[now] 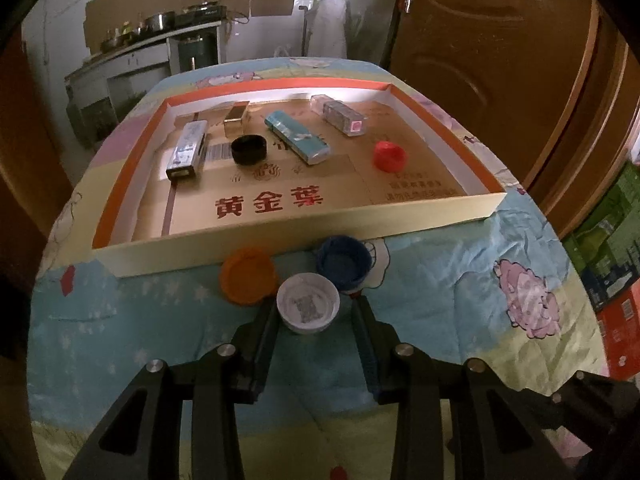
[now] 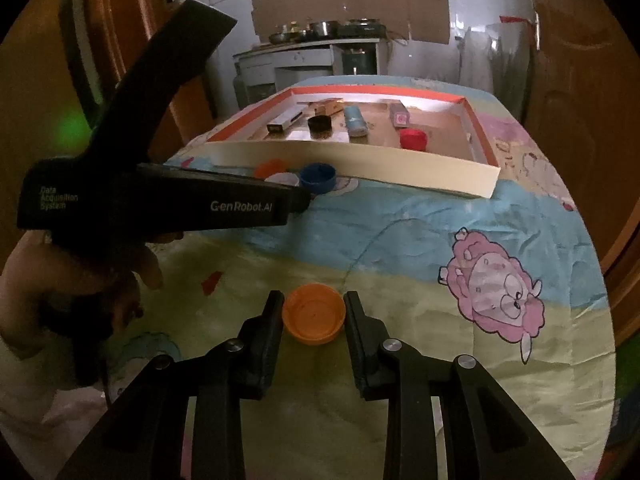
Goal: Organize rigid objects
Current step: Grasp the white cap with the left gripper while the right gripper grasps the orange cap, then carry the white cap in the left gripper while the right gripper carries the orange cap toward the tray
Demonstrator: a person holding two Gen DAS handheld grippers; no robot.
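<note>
Right gripper (image 2: 313, 312) jaws bracket an orange cap (image 2: 313, 313); contact unclear. Left gripper (image 1: 316, 314) jaws gape around one white cap (image 1: 308, 303). Tray (image 1: 296, 236) holds four boxes, two caps.

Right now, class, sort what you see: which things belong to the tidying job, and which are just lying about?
Part of the job:
white cap
orange cap
second orange cap
blue cap
tray
left hand-held gripper
right hand-held gripper

Just lying about:
cartoon bedsheet
kitchen counter with pots
wooden door
</note>
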